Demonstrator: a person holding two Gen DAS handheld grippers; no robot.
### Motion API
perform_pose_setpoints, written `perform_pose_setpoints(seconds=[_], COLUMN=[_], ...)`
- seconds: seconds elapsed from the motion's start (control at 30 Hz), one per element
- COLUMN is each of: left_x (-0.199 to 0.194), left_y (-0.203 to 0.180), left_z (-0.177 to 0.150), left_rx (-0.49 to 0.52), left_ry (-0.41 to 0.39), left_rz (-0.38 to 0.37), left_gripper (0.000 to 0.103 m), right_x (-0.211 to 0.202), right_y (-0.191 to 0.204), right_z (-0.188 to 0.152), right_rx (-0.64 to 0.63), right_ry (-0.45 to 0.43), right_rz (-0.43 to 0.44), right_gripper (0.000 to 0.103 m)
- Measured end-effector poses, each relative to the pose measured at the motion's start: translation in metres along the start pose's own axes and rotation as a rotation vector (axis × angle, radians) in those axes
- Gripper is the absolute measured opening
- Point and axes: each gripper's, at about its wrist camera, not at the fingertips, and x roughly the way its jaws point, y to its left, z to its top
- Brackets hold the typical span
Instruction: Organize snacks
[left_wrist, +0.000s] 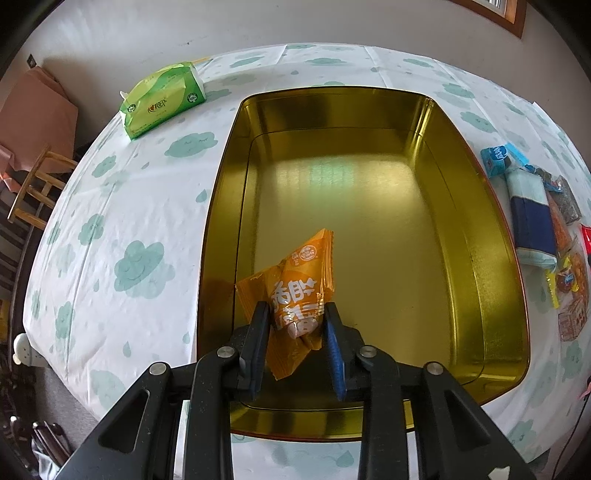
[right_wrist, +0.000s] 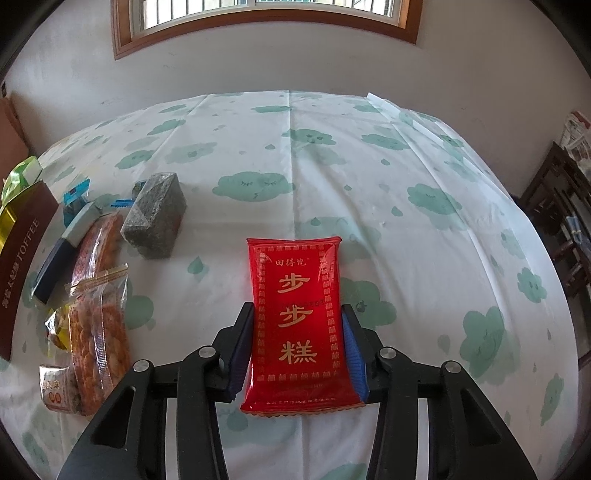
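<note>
Gold tin (left_wrist: 491, 258) is sitting open on the cloud-print tablecloth (left_wrist: 122, 221), inside bare except for the orange snack packet (left_wrist: 295, 280), which is lying at the near-left corner of the floor.

Left gripper (left_wrist: 295, 325) is hanging over that corner, jaws narrow w/ the packet's lower end between them; pads look about touching the film, can't tell if they're actually squeezing.

Right gripper (right_wrist: 297, 332) is straddling the red cake packet (right_wrist: 295, 314), lying flat on the cloth, jaws close along both long edges, contact w/ the right pad, left one just beside.

Handling, my read: both are light, soft, slick film. Orange one is puffy and will be crumpling; red one is flat w/ a firmer block inside, so grip across the mid width, not the seals.

Others: grey block snack (right_wrist: 155, 218), clear bag of orange crackers (right_wrist: 98, 314), navy/white pack (right_wrist: 61, 254) are crowding left of the red packet, near the tin's brown wall. Green tissue pack (left_wrist: 162, 99) is well clear. Nothing is blocking the tin.
</note>
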Motion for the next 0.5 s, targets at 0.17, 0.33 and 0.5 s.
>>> perform_pose_setpoints(seconds=[0.17,0.33,0.5], left_x=[-0.002,-0.012,-0.027], left_y=[0.001,0.0,-0.007], left_z=[0.0,-0.001,-0.005], left_rx=[-0.003,-0.011,0.01], left_ry=[-0.008,-0.045,-0.094], left_rz=[-0.002,-0.02,-0.053], left_gripper=[0.039,0.057,0.068], right_x=[-0.002,-0.008,-0.021], right_y=[0.001,0.005,0.012], right_z=[-0.002,-0.002,0.002], right_rx=[0.016,0.016,0.014], right_ry=[0.004,-0.004,-0.029], right_rz=[-0.005,-0.018,-0.025], right_gripper=[0.045,0.045,0.045])
